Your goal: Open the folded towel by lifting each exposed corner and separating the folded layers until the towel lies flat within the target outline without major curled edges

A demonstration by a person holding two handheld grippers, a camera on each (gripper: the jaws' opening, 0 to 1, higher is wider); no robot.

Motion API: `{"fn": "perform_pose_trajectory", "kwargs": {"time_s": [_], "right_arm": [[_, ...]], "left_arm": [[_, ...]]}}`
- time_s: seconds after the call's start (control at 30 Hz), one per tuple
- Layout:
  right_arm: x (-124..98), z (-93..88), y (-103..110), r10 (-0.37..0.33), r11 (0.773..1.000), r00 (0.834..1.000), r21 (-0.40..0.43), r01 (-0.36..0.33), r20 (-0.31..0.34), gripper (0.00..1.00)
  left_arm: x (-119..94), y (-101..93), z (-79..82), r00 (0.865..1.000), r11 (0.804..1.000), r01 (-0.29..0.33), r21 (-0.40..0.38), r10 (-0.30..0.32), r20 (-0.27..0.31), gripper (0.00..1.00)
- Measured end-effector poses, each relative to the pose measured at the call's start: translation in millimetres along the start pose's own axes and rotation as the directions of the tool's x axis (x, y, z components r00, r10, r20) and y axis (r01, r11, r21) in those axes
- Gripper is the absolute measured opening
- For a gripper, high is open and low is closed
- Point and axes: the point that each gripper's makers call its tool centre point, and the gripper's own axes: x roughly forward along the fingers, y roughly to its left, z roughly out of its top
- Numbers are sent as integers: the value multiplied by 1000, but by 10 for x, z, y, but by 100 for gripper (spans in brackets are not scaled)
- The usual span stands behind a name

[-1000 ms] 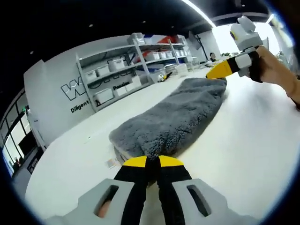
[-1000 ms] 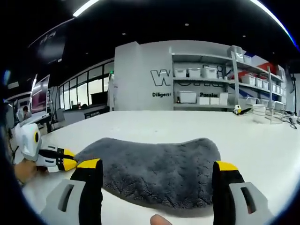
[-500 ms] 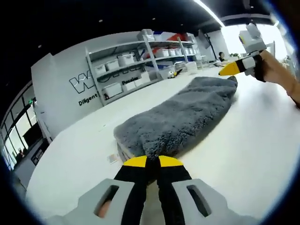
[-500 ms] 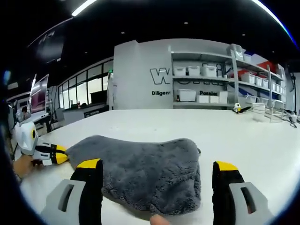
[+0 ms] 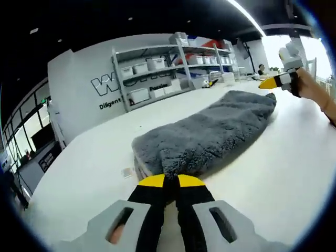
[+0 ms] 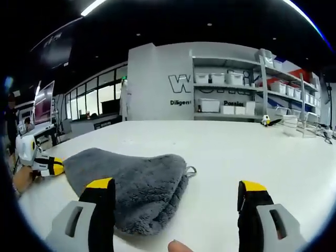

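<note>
L gripper [image 5: 171, 182]: jaws together, clamped on near edge of 1 grey towel [image 5: 210, 134]. Towel lies folded on white desk [image 5: 273, 168], running away from that gripper toward R gripper [image 5: 274, 82], held in a hand [image 5: 315, 89] just past towel's far end. In right gripper view, R gripper [image 6: 176, 190] jaws wide apart, nothing between them; towel [image 6: 126, 178] sits by its left jaw, 1 small loop at towel's corner. Shelf racks w/ white bins [image 6: 210, 107] along back wall.
</note>
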Motion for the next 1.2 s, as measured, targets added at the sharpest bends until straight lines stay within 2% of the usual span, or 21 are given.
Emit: {"fn": "perform_pose_trajectory", "kwargs": {"time_s": [0.2,0.53,0.7,0.77,0.8,0.9,0.97,1.1,1.13,1.2], "right_arm": [[4,-2,4,2,1000,1000,1,-2,-2,99],[6,-3,13,1,1000,1000,-13,-1,-3,98],[6,3,21,6,1000,1000,-10,-6,0,98],[6,6,26,7,1000,1000,-10,-7,1,98],[7,4,29,8,1000,1000,-12,-8,0,98],[13,6,34,9,1000,1000,-15,-9,-1,97],[15,1,35,9,1000,1000,-16,-9,-4,97],[16,11,36,10,1000,1000,-14,-10,-2,97],[15,11,33,9,1000,1000,-15,-9,-3,97],[16,7,36,10,1000,1000,-14,-10,-5,97]], "left_arm": [[-50,135,-51,1000,1000,-17,-11,17,1,5],[-89,136,-67,1000,1000,-22,5,22,-10,6],[-112,121,-59,1000,1000,-23,0,23,11,10],[-119,129,-47,1000,1000,-21,-15,21,15,14],[-126,101,-22,1000,998,-1,-60,3,30,18],[-171,27,62,995,991,64,-115,-55,81,32],[-226,37,113,993,990,68,-126,-55,104,35],[-360,43,307,975,977,92,-190,-50,215,44],[-396,29,312,972,968,115,-222,-63,227,48],[-429,22,261,973,960,139,-244,-88,211,62]]}}
